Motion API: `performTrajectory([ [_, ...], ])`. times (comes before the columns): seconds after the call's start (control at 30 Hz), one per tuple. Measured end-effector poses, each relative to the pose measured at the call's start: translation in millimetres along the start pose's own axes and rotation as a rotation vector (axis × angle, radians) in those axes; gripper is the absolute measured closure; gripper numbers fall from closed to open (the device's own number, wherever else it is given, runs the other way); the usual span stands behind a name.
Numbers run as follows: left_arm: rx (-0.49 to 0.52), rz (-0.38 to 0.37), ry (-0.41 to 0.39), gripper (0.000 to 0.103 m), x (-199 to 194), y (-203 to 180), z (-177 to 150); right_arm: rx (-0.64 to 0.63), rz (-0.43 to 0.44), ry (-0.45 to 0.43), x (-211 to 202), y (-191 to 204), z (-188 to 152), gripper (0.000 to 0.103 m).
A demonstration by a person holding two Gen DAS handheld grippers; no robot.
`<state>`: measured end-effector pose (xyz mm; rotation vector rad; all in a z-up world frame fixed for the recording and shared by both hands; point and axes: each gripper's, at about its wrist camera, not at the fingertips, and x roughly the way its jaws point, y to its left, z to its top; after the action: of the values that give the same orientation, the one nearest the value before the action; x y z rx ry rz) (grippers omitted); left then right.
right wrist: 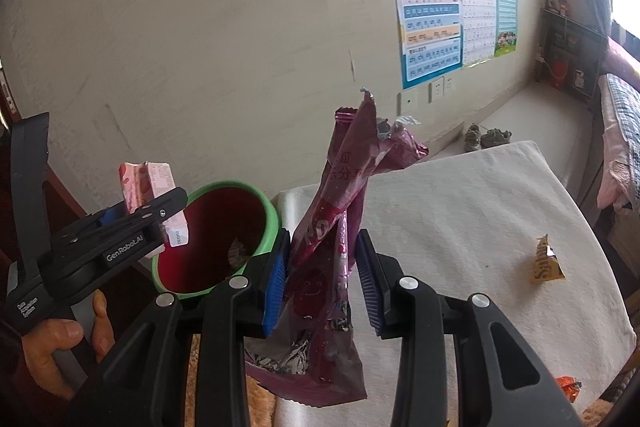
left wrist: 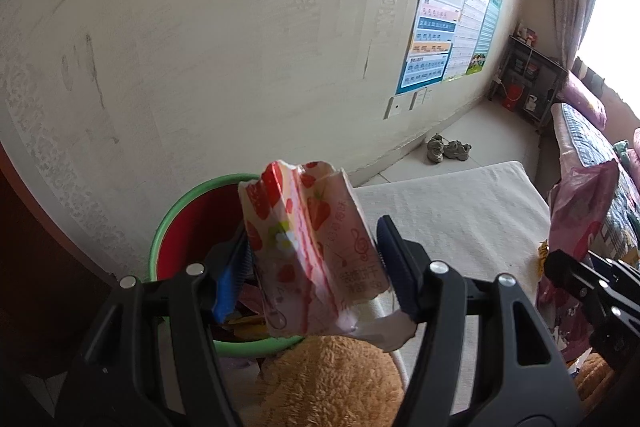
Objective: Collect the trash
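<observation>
1. Tabletop under a white cloth, filling the right half of both views; wall with posters behind.
2. Bin, red inside with a green rim, standing at the tabletop's left edge; scraps lying at its bottom.
3. Left gripper, held in a hand, jaws pinching a pink strawberry pack upright; pack poised over the bin's near-left rim in the right wrist view, blocking part of the bin mouth in the left one.
4. Right gripper, jaws clamped on a crumpled maroon bag, silver lining showing at its lower end; bag rising tall above the jaws, just right of the bin.
5. Tan plush low in front of the left gripper, touching the bin's base in that view.
6. Yellow wrapper lying alone on the cloth, well to the right of the maroon bag.
7. Orange wrapper at the tabletop's near right edge, partly cut off by the right gripper's frame.
8. Shoes on the floor beyond the tabletop, by the wall.
</observation>
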<state>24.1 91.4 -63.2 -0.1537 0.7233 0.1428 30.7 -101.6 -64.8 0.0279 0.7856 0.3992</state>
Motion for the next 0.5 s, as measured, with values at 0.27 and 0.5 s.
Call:
performTrajectory([
  [0.27, -0.023, 0.034, 0.002, 0.044, 2, 16, 0, -0.025, 0.026, 0.006, 8, 16, 3, 0.069],
  [0.5, -0.037, 0.053, 0.011, 0.044, 6, 27, -1, -0.053, 0.039, 0.025, 19, 29, 5, 0.069],
])
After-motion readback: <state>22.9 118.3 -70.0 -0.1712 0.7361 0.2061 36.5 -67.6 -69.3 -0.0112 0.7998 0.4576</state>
